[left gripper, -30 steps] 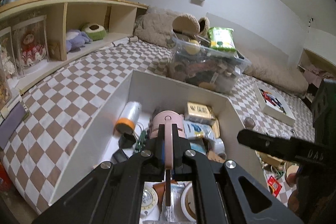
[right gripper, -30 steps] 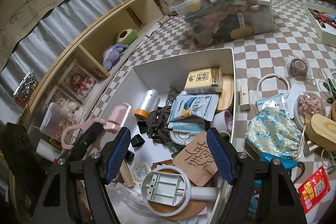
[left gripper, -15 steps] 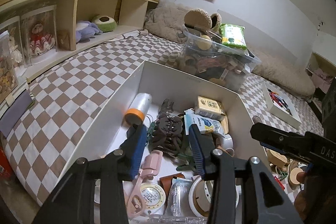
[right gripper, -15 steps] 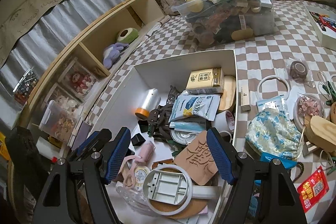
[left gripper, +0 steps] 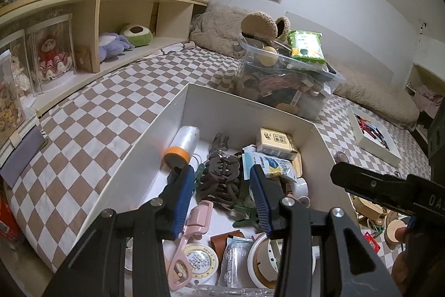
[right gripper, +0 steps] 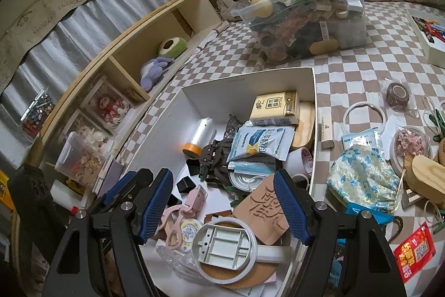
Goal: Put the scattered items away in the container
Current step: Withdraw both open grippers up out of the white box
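Note:
A white box (left gripper: 144, 157) (right gripper: 194, 99) on the checkered bed holds many items. A pink eyelash curler (left gripper: 192, 235) (right gripper: 183, 209) lies in its near left part, beside a round yellow tin (left gripper: 198, 260). My left gripper (left gripper: 222, 199) is open and empty just above the curler and a brown hair claw (left gripper: 219, 180). My right gripper (right gripper: 222, 208) is open and empty over the box's near end, above a white round frame (right gripper: 222, 241). Scattered on the bed right of the box are a floral pouch (right gripper: 361, 180), a white ring (right gripper: 364, 116), a brown tape roll (right gripper: 397, 93) and a red packet (right gripper: 414, 252).
A clear bin (left gripper: 286, 85) (right gripper: 306, 27) full of things stands behind the box. A wooden shelf (left gripper: 83, 27) with plush toys runs along the left. A white tray of pens (left gripper: 372, 135) lies at the right. The right gripper's finger (left gripper: 375, 183) shows in the left wrist view.
My left gripper opened and let go of the pink eyelash curler, which now lies in the box. The left gripper then drew back and up a little. The right gripper stayed open.

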Demonstrator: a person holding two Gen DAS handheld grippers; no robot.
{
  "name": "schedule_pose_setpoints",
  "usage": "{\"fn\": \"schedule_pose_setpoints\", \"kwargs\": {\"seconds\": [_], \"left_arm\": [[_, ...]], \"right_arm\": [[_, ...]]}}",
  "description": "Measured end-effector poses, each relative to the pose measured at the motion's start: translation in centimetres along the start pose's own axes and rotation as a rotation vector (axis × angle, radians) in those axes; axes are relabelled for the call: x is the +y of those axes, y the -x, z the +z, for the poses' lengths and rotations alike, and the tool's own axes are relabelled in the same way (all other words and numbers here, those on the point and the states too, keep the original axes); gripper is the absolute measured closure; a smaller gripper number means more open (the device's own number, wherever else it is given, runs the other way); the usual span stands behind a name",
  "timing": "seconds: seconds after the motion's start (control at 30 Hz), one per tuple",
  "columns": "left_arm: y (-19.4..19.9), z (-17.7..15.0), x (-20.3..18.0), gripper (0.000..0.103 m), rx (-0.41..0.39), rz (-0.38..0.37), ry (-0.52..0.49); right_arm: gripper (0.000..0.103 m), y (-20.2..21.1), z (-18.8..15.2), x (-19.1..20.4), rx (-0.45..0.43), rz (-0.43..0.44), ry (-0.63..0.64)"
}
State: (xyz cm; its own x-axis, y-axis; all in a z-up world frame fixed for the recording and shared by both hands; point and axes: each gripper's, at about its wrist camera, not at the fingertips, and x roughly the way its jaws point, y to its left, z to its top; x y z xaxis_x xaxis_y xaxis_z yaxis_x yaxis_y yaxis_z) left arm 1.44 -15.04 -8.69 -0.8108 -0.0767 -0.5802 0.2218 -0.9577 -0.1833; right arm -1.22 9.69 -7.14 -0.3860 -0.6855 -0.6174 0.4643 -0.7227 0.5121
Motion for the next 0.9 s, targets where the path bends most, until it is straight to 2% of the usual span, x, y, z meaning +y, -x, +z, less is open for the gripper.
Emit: {"fn": "schedule_pose_setpoints", "kwargs": {"seconds": [0.33,0.37,0.4,0.47,0.53,0.57,0.63,0.73,0.77,0.9], "left_arm": [[0.0,0.1,0.1,0.062,-0.002,0.005,0.001],[0.0,0.1,0.2,0.057,-0.001,0.007,0.005],[0.1,0.2,0.2,0.045,-0.003,0.007,0.009],[0.5,0.2,0.4,0.034,-0.017,0.008,0.018],[0.9,0.3,0.5,0.027,-0.030,0.013,0.027],[0.9,0.4,0.5,0.022,-0.033,0.016,0.031],[1.1,0.4,0.4,0.018,-0.033,0.016,0.034],[1.1,0.5,0.3,0.013,-0.026,0.014,0.041],[1.3,0.6,0.2,0.011,-0.025,0.006,0.045],[1.9,0.6,-0.4,0.003,-0.034,0.016,0.032]], "right_arm": [[0.028,1.1,0.1,0.2,-0.016,-0.009,0.024],[0.028,1.3,0.1,0.2,-0.021,-0.012,0.032],[0.028,1.5,0.0,0.3,-0.029,-0.016,0.044],[0.028,1.8,0.0,0.4,-0.042,-0.029,0.070],[0.028,2.2,0.0,0.5,-0.055,-0.060,0.100],[0.025,2.3,-0.1,0.5,-0.060,-0.070,0.110],[0.015,2.7,-0.1,0.3,-0.073,-0.094,0.127],[0.009,3.6,-0.2,0.1,-0.101,-0.105,0.134],[0.002,3.8,-0.2,0.0,-0.109,-0.107,0.135],[0.000,4.9,-0.1,0.1,-0.139,-0.154,0.176]]}}
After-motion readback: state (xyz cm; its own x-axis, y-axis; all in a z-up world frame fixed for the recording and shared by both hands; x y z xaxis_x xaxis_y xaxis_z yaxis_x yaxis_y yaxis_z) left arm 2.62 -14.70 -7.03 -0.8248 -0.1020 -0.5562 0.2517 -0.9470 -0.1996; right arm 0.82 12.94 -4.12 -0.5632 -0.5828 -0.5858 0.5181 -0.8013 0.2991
